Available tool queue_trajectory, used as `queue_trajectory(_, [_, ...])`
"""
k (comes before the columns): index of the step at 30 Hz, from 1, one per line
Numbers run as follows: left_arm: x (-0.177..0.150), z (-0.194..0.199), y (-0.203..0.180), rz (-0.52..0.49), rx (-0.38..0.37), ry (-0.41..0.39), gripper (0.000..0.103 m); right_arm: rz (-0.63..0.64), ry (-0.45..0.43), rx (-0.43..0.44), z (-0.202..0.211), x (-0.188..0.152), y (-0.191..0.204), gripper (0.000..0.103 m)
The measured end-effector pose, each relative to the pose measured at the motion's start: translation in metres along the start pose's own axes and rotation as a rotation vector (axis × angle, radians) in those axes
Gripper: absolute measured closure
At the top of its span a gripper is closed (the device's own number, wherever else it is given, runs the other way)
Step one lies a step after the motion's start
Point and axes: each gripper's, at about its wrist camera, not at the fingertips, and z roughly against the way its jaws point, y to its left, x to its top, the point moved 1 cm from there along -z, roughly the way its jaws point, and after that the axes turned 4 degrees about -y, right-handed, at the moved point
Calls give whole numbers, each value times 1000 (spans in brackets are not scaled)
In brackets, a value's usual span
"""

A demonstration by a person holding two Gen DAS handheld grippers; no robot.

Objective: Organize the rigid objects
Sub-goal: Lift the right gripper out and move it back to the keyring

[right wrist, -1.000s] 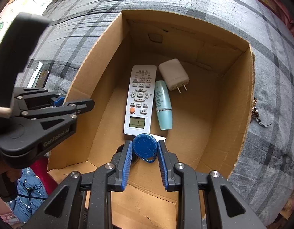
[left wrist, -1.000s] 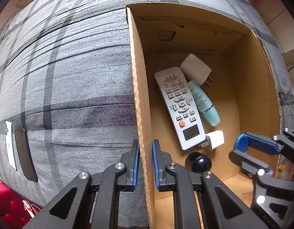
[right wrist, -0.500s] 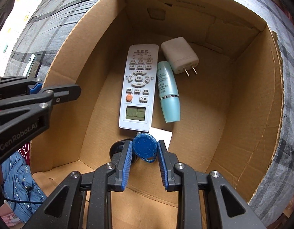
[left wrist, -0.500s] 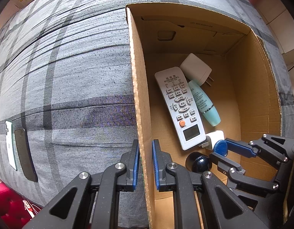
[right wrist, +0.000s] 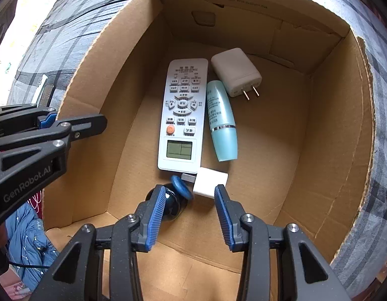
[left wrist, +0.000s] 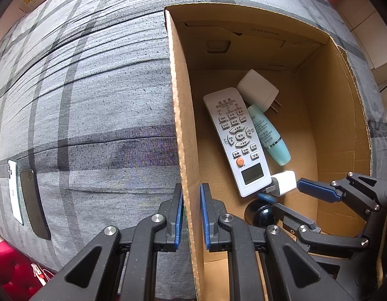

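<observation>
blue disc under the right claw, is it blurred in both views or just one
Right wrist view: the blue disc is smeared by motion, while the remote is sharp. Left wrist view: the disc is only a blurred sliver beside the small white plug.

Both views are evenly lit by soft daylight, and only faint shadows are cast inside the box [right wrist: 339, 130]. Straight edges are bowed by fisheye distortion, with dark vignetting in the corners. The blue tag [right wrist: 181, 187] is smeared by motion blur.

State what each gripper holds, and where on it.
Left gripper clamps the cardboard box's left wall at its rim. Right gripper is open, holding nothing.
</observation>
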Motion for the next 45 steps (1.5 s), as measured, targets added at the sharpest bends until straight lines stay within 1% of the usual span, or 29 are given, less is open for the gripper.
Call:
queue_trajectory(2, [0, 0, 0, 1, 0, 1, 89, 3, -9, 0, 5, 1, 1, 56])
queue_trajectory(7, [0, 0, -1, 0, 3, 0, 89, 9, -29, -3, 18, 6, 1, 55])
queue_trajectory(12, [-1, 0, -2, -1, 7, 1, 89, 20, -68, -11, 36, 12, 1, 52])
queue_trajectory(13, [-1, -1, -3, 0, 8, 1, 89, 24, -79, -13, 40, 13, 1, 49])
queue_trajectory(16, [-1, -1, -4, 0, 10, 1, 89, 32, -112, -17, 53, 14, 1, 33])
queue_trajectory(19, [-1, 0, -4, -2, 11, 1, 89, 39, -141, -27, 66, 18, -1, 24])
queue_trajectory(23, [-1, 0, -4, -1, 13, 1, 89, 31, -177, -33, 82, 18, -6, 7])
queue_trajectory(26, [-1, 0, -5, 0, 16, 2, 90, 18, -198, -42, 92, 16, -10, 0])
queue_trajectory(30, [-1, 0, -5, -2, 18, 3, 90, -3, -223, -52, 104, 14, -19, 0])
queue_trajectory(33, [-1, 0, -6, -2, 19, 3, 90, -34, -244, -66, 113, 13, -35, 0])
queue_trajectory(40, [0, 0, -6, -2, 21, 5, 90, -122, -292, -134, 132, 15, -81, 0])
queue_trajectory(45, [0, 1, -6, 3, 25, 5, 90, -174, -295, -177, 134, 18, -115, 0])
